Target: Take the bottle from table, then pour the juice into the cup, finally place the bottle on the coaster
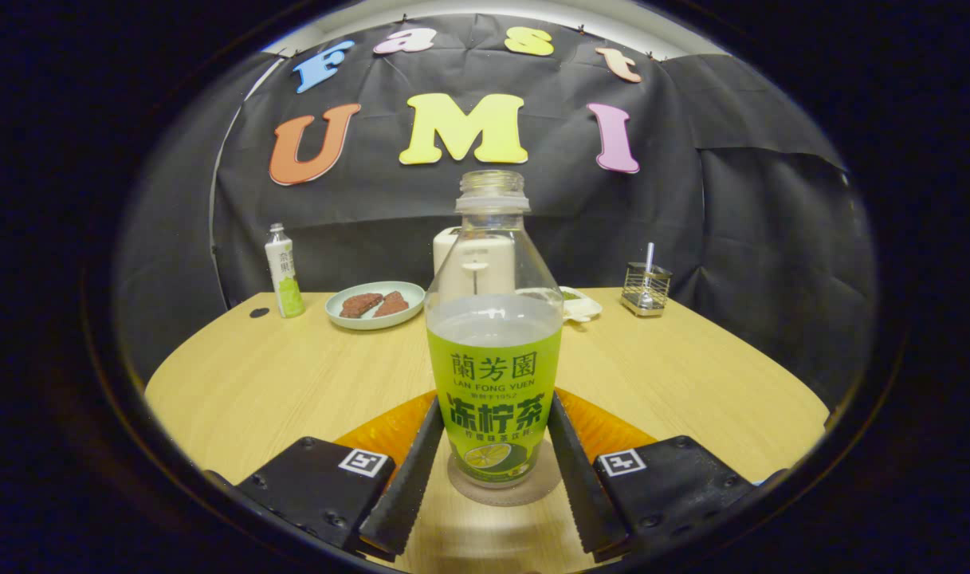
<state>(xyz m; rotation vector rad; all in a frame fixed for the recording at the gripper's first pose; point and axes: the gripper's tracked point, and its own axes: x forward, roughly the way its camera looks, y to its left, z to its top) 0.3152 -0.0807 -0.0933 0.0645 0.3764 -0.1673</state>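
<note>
Bottle (494, 375) stands uncapped on the coaster (502, 488) at lower centre, your gripper (494, 446) clasping it — release unevenly and a finger could tip it, spilling juice.

white jug (453, 247): mostly behind bottle (494, 335) | coaster (504, 488): partly under bottle

on the wooden table (253, 391), a small bottle (284, 271), a plate (375, 304) of brown pieces, a wire holder (646, 289).
</note>
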